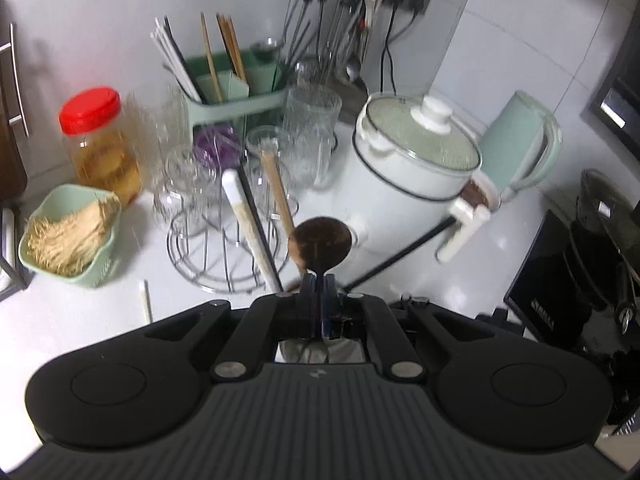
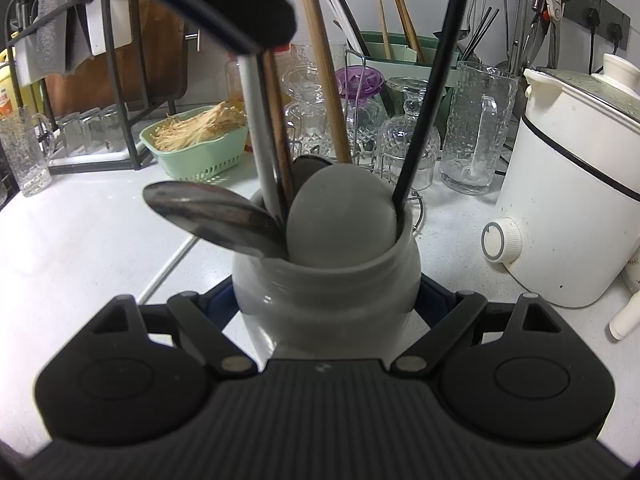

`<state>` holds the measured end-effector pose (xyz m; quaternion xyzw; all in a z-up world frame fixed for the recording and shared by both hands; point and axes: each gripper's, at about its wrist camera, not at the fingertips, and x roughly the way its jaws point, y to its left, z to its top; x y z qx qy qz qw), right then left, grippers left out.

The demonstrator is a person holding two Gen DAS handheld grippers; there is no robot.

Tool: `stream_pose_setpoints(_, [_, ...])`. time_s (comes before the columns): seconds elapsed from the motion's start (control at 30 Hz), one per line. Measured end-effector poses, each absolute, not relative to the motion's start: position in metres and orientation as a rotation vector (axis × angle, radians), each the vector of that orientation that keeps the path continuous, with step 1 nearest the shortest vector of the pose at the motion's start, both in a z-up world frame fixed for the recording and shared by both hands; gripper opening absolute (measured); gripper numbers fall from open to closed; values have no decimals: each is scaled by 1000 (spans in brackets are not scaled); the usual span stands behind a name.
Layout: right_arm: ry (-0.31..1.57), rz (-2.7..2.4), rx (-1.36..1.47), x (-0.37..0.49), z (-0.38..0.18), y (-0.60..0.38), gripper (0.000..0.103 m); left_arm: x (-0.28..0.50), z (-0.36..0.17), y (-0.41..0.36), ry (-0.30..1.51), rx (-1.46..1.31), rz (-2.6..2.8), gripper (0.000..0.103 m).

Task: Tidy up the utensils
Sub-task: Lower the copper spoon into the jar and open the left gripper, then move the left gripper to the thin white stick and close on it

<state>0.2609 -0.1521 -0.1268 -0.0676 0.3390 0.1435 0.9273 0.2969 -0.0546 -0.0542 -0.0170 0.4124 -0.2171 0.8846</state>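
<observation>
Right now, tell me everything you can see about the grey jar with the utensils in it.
The grey jar looks like glazed ceramic, round-bellied with a thick rolled rim, standing upright on the white counter. The right gripper is closed around its body, one finger on each side. It holds a metal spoon leaning over the rim, a pale grey spoon, a wooden handle, a black handle and a silver handle.
</observation>
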Motion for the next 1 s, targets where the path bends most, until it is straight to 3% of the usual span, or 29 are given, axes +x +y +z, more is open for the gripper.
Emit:
stream_pose_setpoints(0.5, [695,298,-143,262,-126,-152,91,313,-71,-50,1015,-99,-448,6])
stream_pose_setpoints(0.6, [695,297,-139,262,-126,-152,91,307,-70,-51,1021,-95,-489,24])
stream_pose_setpoints(0.67, [697,294,-138,262,-126,-152,91,300,-65,-51,999,-82,-474,46])
stream_pose_setpoints(0.87, [693,298,-137,262,-126,-152,91,289,-51,-38,946,-80,-420,65])
stream_pose_setpoints(1.0, [690,302,-141,262,-127,-152,91,282,-49,-27,917,-83,-364,68])
